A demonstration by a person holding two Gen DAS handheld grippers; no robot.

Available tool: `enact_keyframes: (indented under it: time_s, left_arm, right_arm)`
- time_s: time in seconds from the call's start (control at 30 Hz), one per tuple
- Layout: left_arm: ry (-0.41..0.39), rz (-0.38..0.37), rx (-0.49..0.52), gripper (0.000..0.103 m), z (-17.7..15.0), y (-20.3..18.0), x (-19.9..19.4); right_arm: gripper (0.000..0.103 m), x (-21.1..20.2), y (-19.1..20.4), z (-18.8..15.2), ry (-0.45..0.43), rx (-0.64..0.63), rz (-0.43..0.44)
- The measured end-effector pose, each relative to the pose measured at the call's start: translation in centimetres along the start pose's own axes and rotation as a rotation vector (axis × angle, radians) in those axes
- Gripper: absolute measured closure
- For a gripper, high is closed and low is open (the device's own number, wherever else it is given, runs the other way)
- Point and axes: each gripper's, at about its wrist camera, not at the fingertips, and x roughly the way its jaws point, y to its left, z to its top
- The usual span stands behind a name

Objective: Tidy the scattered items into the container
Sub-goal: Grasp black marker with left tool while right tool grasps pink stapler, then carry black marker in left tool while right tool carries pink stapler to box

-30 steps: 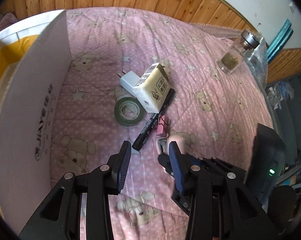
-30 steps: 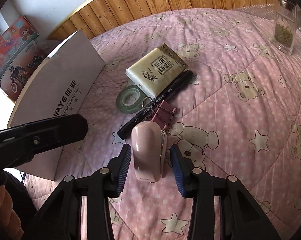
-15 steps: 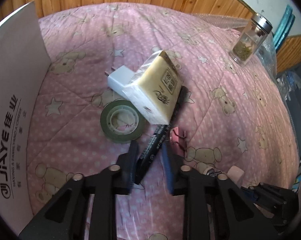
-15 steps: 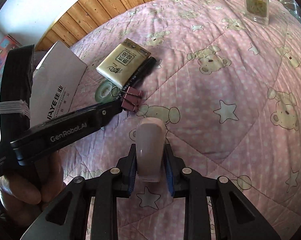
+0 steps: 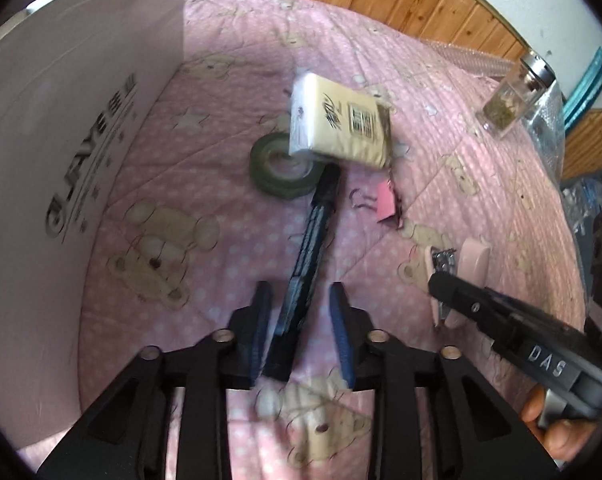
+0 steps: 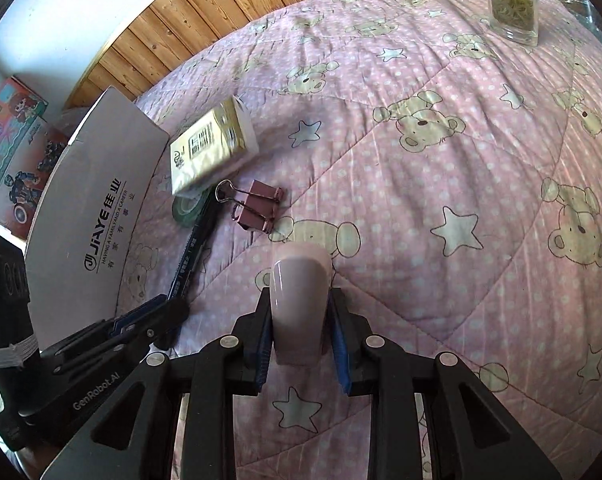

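White cardboard box with black lettering, the container, stands along the left edge of the left wrist view, its printed wall facing the scattered items on the pink bear-print quilt, so each piece has only a short carry. Left gripper straddles the black marker pen, which lies lengthwise from lower centre toward the dark green tape roll; its jaws are opening, the pen's near end between them, and through the blur no pad appears to press on it. Cream tissue pack rests tilted on the tape roll, upper centre. Pink binder clip lies just beside the pen, right of it. Right gripper, low centre in the right wrist view, is clamped on the pale pink nail clipper case, both blue pads against its sides, the case lengthwise for a steady hold, probably ready for transfer to the box. Glass jar of green leaves stands well apart, upper right.
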Motion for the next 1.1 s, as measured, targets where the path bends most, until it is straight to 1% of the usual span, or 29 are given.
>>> enact_keyframes:
  time_s: [0.07, 0.1, 0.13, 0.17, 0.27, 0.33, 0.4, 0.53, 0.7, 0.87, 1.1]
  left_arm:
    - [-0.009, 0.031, 0.042, 0.068, 0.5, -0.9, 0.6]
    - [-0.018, 0.049, 0.079, 0.076, 0.7, -1.4, 0.8]
    - [-0.022, 0.089, 0.110, 0.082, 0.8, -1.7, 0.9]
    - [-0.028, 0.111, 0.134, 0.085, 0.9, -1.8, 0.8]
    - [-0.013, 0.095, 0.126, 0.090, 0.6, -1.3, 0.2]
    - [-0.005, 0.091, 0.111, 0.090, 0.2, -1.0, -0.4]
    - [0.004, 0.086, 0.091, 0.090, -0.5, -0.7, -1.1]
    - [-0.008, 0.076, 0.063, 0.090, -1.3, -0.7, -2.5]
    - [-0.026, 0.063, 0.062, 0.090, -1.8, -1.1, -4.4]
    - [-0.046, 0.060, 0.055, 0.090, -2.3, -1.2, -6.2]
    - [-0.078, 0.035, 0.057, 0.090, -2.8, -1.7, -8.6]
  right_arm:
    - [0.075, 0.1, 0.0, 0.2, -0.011, -0.002, 0.001]
    - [0.075, 0.1, -0.1, 0.2, -0.014, -0.001, 0.004]
    - [0.075, 0.1, -0.2, 0.2, -0.015, 0.002, 0.007]
    - [0.076, 0.2, -0.3, 0.2, -0.015, 0.005, 0.011]
    - [0.076, 0.1, -0.3, 0.2, -0.015, 0.021, 0.020]
    - [0.076, 0.0, -0.4, 0.1, -0.013, 0.028, 0.028]
    - [0.076, 0.5, 0.6, 0.5, -0.007, 0.039, 0.045]
    - [0.076, 0.4, 1.3, 0.2, -0.001, 0.028, 0.064]
    - [0.076, 0.1, 2.2, 0.0, -0.010, 0.003, 0.075]
    - [0.076, -0.3, 2.5, -0.9, -0.009, -0.018, 0.071]
    - [0.076, -1.3, 3.3, -2.0, -0.025, -0.076, 0.050]
